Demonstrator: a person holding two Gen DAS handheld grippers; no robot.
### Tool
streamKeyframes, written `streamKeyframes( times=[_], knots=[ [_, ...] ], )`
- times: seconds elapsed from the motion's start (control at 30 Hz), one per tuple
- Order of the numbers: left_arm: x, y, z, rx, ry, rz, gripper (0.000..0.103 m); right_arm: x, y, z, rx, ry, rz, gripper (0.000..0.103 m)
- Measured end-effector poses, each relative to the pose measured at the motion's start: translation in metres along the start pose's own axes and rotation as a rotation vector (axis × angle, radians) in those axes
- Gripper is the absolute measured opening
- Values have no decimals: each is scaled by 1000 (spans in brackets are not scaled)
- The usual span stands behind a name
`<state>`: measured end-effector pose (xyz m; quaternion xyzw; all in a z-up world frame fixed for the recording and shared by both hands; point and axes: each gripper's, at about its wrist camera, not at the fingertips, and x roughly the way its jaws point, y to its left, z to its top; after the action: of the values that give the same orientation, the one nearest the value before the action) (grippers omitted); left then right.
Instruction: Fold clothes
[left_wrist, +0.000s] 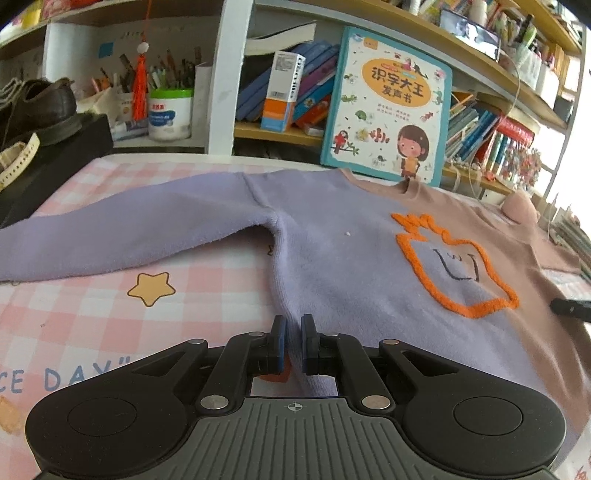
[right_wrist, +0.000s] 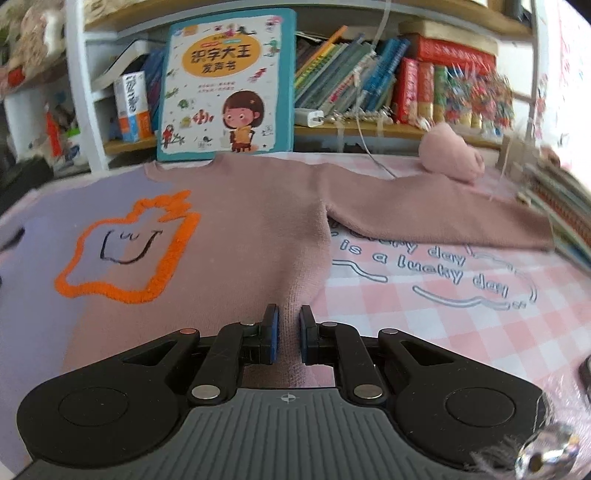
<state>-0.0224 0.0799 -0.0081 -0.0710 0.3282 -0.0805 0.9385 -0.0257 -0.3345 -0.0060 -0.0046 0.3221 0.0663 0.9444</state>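
A sweater lies flat, front up, on a pink checked cloth. Its left half is lilac (left_wrist: 332, 251) and its right half is dusty pink (right_wrist: 258, 221), with an orange outlined motif (left_wrist: 454, 266) on the chest, also in the right wrist view (right_wrist: 129, 251). The lilac sleeve (left_wrist: 129, 232) stretches out left; the pink sleeve (right_wrist: 443, 218) stretches out right. My left gripper (left_wrist: 293, 336) has its jaws close together around the sweater's lower left side edge. My right gripper (right_wrist: 289, 332) has its jaws close together around the lower right side edge.
A children's book (left_wrist: 388, 107) leans on the bookshelf right behind the collar. A dark shoe (left_wrist: 37, 110) on a black box sits far left. A balled pink cloth (right_wrist: 450, 155) and stacked books (right_wrist: 561, 210) lie at the right. A white cable (right_wrist: 373, 147) hangs down.
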Motion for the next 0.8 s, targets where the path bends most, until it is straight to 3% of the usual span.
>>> streamKeyframes(
  times=[0.47, 0.67, 0.8],
  knots=[
    [-6, 25, 4, -20, -16, 83, 7, -1, 11, 0, 15, 5, 22, 10],
    [-10, 25, 2, -20, 3, 46, 7, -2, 19, 0, -14, 10, 48, 10],
    [-17, 26, 5, -61, -38, 20, 13, -1, 22, 1, -49, 7, 28, 10]
  ],
)
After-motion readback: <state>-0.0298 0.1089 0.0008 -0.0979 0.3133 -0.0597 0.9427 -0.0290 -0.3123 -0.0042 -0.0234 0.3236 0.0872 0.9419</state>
